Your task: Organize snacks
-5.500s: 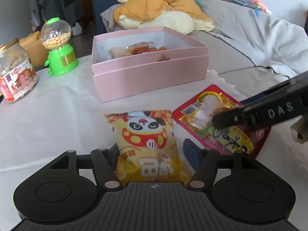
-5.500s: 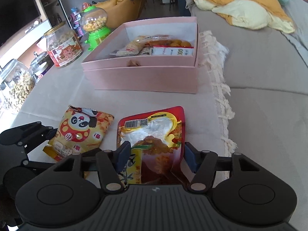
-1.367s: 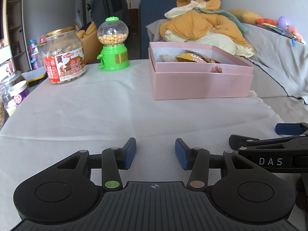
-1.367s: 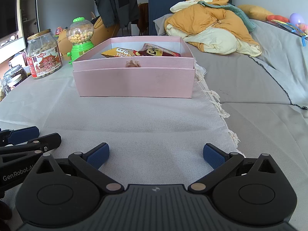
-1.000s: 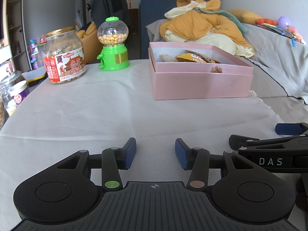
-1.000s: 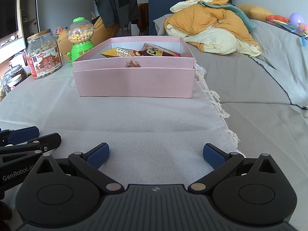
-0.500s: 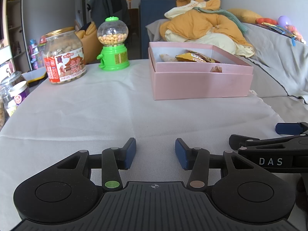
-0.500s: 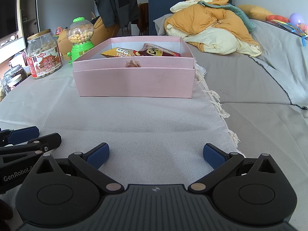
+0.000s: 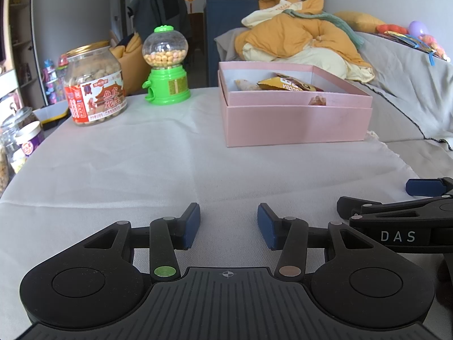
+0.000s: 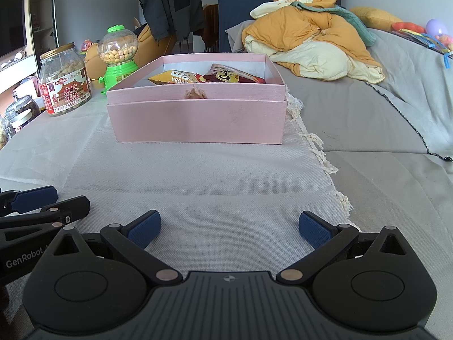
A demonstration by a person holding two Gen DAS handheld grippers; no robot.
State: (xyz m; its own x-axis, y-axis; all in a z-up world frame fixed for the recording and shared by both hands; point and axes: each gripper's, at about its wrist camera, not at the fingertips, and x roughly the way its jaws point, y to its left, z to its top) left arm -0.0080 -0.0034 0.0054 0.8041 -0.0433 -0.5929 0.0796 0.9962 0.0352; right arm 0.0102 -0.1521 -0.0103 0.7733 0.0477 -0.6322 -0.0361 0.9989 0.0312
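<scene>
The pink box (image 9: 297, 124) stands on the white tablecloth, also in the right wrist view (image 10: 198, 124). Inside lie a yellow snack bag (image 10: 175, 77) and a dark red snack bag (image 10: 229, 76); the yellow bag also shows in the left wrist view (image 9: 286, 84). My left gripper (image 9: 228, 223) is open and empty, low over the cloth, well short of the box. My right gripper (image 10: 228, 226) is wide open and empty, beside the left one, facing the box.
A peanut jar (image 9: 94, 85) and a green candy dispenser (image 9: 166, 66) stand at the back left. More jars (image 9: 19, 141) sit at the left edge. A grey sofa with orange bedding (image 10: 311, 36) lies to the right. The cloth's fringed edge (image 10: 320, 153) runs along the right.
Over the last second nothing has visibly moved. Since 5.5 s ago, the panda bag and the red bag are gone from the cloth and two bags now lie in the box; both grippers have pulled back.
</scene>
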